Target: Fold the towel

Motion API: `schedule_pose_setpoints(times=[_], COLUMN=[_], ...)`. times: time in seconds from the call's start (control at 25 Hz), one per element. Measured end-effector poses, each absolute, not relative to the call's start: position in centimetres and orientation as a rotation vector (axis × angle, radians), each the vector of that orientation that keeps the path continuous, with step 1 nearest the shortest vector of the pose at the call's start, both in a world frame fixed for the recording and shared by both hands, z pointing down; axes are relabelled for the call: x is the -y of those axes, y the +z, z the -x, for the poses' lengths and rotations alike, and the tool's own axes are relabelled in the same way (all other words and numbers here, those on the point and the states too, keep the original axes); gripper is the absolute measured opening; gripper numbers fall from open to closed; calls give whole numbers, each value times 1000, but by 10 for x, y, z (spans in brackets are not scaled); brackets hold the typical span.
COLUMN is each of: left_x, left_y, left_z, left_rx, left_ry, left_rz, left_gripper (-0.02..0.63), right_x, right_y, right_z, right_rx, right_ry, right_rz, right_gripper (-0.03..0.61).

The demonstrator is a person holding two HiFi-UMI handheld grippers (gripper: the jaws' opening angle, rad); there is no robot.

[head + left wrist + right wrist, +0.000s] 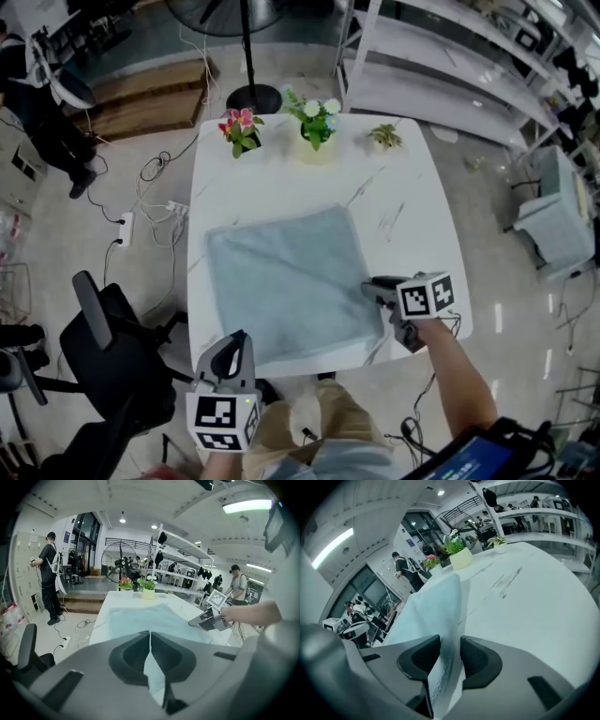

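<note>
Left gripper [150,633] sits nearest, at the near left corner of the towel [281,281]. Its jaws are clenched tip to tip, and a wedge of pale blue fabric is pinched between them, so it grasps that corner at the table's near edge. Right gripper [450,641] is at the towel's near right corner. Its jaws stand apart, released, with the towel's edge rising as a thin ridge through the gap, and no clamp on the fabric is seen. 1 black office chair [112,337] stands on the floor left of the table. Beyond the 2 grippers the towel lies spread, nearly square and mostly flat, on the near half of the white marble-patterned table [403,187]. Along the far edge stand 3 potted plants, well apart from the towel: pink flowers [241,129], white flowers [316,120] and a small green plant [384,137]. Behind them a fan's round base [253,97] rests on the floor, with white shelving [450,66] to its right.
</note>
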State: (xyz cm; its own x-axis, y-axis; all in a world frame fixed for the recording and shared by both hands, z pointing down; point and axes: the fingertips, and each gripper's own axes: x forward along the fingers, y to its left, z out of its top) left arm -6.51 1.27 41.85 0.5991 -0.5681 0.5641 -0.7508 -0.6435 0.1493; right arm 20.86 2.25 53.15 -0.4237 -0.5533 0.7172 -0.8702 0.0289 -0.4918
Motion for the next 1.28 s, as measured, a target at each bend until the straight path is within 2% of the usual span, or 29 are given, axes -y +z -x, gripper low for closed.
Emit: schedule_pose_setpoints(times=[0.08, 0.16, 0.48, 0.8, 1.04, 1.28], left_x=[-17, -19, -33, -44, -57, -71], left_y=[415, 414, 412, 385, 384, 403], left_z=[79, 95, 147, 182, 216, 241], left_rx=[1053, 1057, 1071, 1089, 1104, 1119], left_ry=[672, 664, 591, 482, 458, 477], left_rz=[-2467, -2463, -2430, -2447, -2414, -2356], left_gripper=[12, 12, 12, 12, 12, 12], right_x=[-15, -9, 4, 40, 55, 61], right_y=[533, 533, 468, 394, 421, 486], right_z=[-208, -208, -179, -51, 43, 87], right_rx=[1968, 1953, 2026, 2129, 2089, 2005], right_ry=[1402, 1445, 1271, 851, 677, 668], right_rz=[-1472, -1485, -1599, -1405, -1219, -1106], right_gripper=[128, 41, 31, 32, 32, 32])
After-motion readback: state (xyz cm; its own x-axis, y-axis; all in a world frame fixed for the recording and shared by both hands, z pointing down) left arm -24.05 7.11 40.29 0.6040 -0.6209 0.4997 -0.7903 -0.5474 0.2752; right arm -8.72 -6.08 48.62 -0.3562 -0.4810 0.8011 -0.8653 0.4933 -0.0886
